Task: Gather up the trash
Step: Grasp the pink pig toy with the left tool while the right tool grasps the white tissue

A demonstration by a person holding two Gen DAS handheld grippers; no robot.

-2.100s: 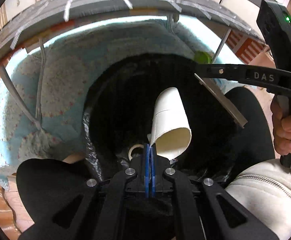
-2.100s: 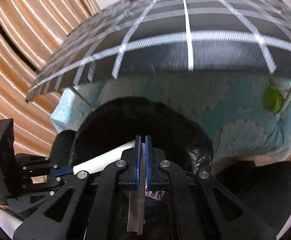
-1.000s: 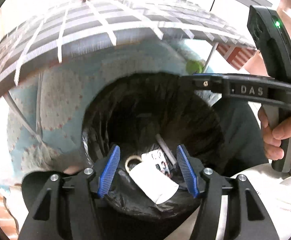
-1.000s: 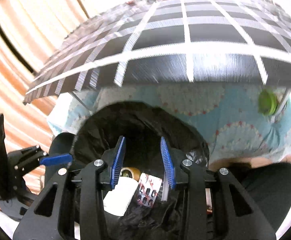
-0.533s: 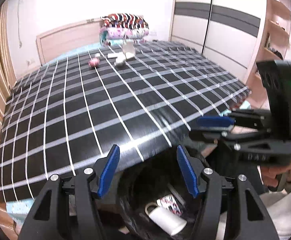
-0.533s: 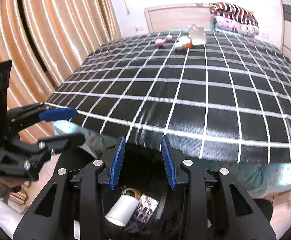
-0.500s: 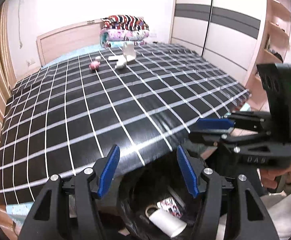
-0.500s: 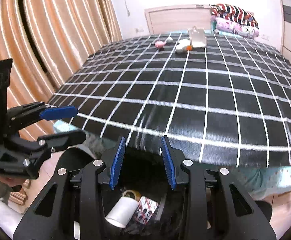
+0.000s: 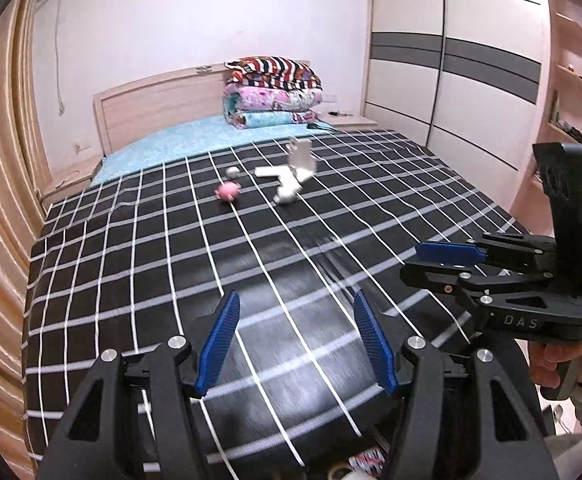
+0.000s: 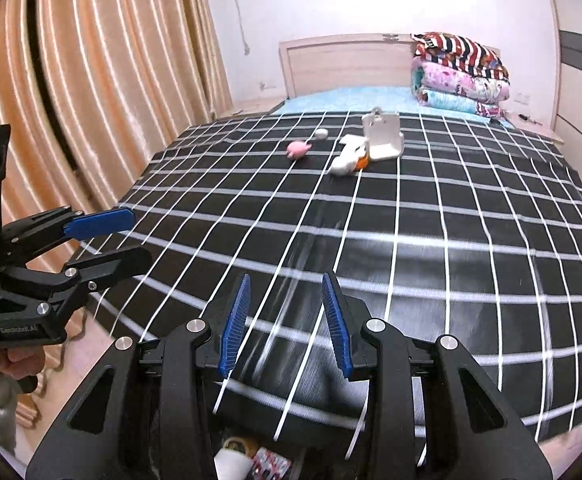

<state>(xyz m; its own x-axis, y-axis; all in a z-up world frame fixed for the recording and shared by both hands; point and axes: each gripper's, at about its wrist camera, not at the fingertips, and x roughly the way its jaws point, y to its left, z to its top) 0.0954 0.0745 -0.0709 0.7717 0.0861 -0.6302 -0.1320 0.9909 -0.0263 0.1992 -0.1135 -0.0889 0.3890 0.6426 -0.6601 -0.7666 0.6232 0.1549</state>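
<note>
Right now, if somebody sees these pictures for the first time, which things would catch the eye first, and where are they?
The black checked bedspread fills most of both views. Far up it, toward the headboard, lies a small cluster: a pink toy, a white ball, and white items. A stack of bright folded quilts sits at the head on the right, and both open, empty grippers, left and right, frame the foreground.

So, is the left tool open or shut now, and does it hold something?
Open and empty: the left tool shows its blue pads apart, with only the checked bedspread between them.
</note>
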